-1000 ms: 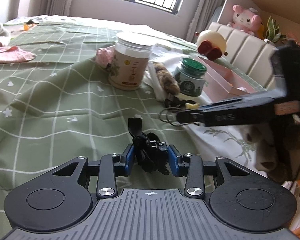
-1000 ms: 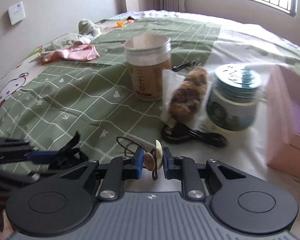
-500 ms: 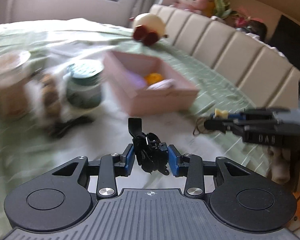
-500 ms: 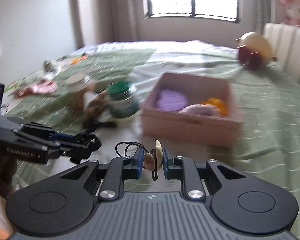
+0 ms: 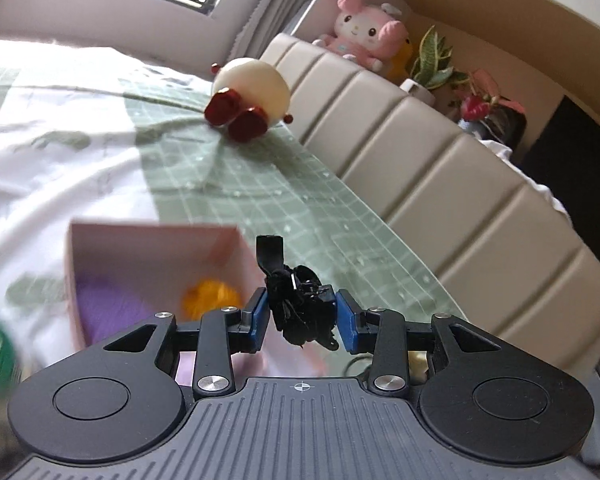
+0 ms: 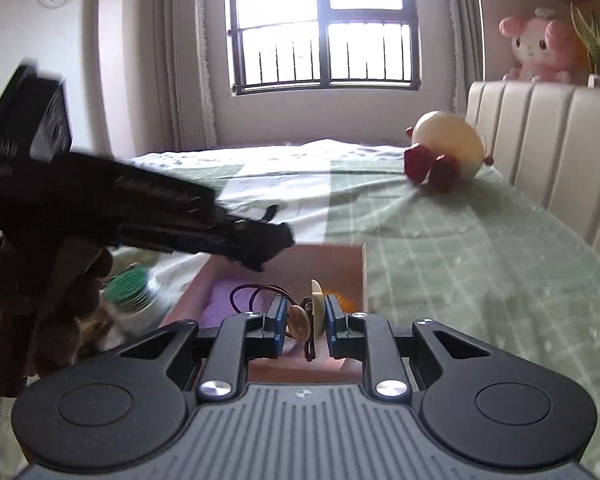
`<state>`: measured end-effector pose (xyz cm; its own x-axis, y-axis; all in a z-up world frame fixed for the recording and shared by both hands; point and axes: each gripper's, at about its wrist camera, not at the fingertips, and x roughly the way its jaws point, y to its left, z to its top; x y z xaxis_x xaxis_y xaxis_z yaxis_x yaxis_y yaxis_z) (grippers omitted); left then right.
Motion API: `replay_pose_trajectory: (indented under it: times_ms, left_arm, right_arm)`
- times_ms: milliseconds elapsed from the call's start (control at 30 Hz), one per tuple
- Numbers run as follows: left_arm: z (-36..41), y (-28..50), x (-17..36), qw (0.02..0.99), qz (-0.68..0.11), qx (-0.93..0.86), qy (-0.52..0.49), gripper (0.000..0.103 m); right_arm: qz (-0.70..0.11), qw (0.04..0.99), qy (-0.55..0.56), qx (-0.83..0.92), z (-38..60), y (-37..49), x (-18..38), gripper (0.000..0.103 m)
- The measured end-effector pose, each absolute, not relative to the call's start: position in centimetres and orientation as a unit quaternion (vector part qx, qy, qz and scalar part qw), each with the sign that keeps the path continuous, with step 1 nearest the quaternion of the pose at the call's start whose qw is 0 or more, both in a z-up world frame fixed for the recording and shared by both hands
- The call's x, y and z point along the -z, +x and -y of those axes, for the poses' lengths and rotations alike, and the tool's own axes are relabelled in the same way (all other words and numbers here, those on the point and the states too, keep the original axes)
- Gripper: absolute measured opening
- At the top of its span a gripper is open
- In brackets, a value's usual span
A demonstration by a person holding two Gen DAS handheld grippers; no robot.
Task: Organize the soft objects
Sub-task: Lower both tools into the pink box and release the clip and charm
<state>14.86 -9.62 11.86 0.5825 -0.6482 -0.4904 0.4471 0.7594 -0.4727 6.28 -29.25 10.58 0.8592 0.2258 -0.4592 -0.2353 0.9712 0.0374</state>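
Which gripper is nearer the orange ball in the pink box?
Left, by a slight margin. The left gripper, shut on a black hair tie, hangs over the pink box; the right gripper sits at its near wall, the orange ball just beyond.

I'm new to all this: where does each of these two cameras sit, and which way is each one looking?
Left wrist view: sits on the left tongs, looking along them over the pink box toward the headboard; they grip a black hair tie.
Right wrist view: sits on the right tongs, facing the window; they pinch a brown hair tie, and the left tongs cross in from the left.
Shared: the pink box, cream plush and pink plush.
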Motion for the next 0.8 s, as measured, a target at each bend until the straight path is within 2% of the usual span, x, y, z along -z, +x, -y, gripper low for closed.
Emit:
replay_pose_trajectory:
  times_ms: [100, 167, 200, 233, 333, 433, 633, 800]
  left_arm:
    - [11.2, 17.9, -12.7, 0.881, -0.335, 0.307, -0.134, 0.041]
    - [11.3, 20.0, -12.3, 0.869, -0.352, 0.311, -0.157, 0.041]
    - [11.4, 21.0, -11.6, 0.86, -0.372, 0.31, -0.163, 0.041]
    - [11.7, 21.8, -10.8, 0.855, -0.392, 0.301, -0.158, 0.041]
    - [13.1, 22.5, -8.1, 0.869, -0.426, 0.243, -0.065, 0.041]
    - [14.0, 22.0, -6.1, 0.88, -0.417, 0.226, 0.003, 0.041]
    - [9.2, 20.4, -7.3, 0.882, -0.361, 0.273, -0.13, 0.041]
    - [3.8, 16.8, -10.1, 0.899, -0.318, 0.264, -0.146, 0.041]
  right_arm:
    - [-0.236, 0.965, -0.012, -0.116, 28.7, 9.6, -10.3, 0.023]
    - [-0.249, 0.961, -0.004, -0.118, 28.6, 11.6, -9.5, 0.036]
    - [-0.259, 0.959, 0.001, -0.113, 28.5, 12.2, -9.1, 0.048]
    - [-0.266, 0.958, 0.01, -0.107, 28.5, 12.7, -8.4, 0.054]
    - [-0.275, 0.955, 0.028, -0.109, 28.9, 12.4, -6.7, 0.056]
    - [-0.284, 0.954, 0.023, -0.098, 29.4, 11.3, -5.2, 0.056]
    - [-0.276, 0.956, 0.05, -0.089, 30.0, 6.9, -3.6, 0.062]
    - [-0.278, 0.954, 0.064, -0.092, 29.0, 5.3, -2.6, 0.064]
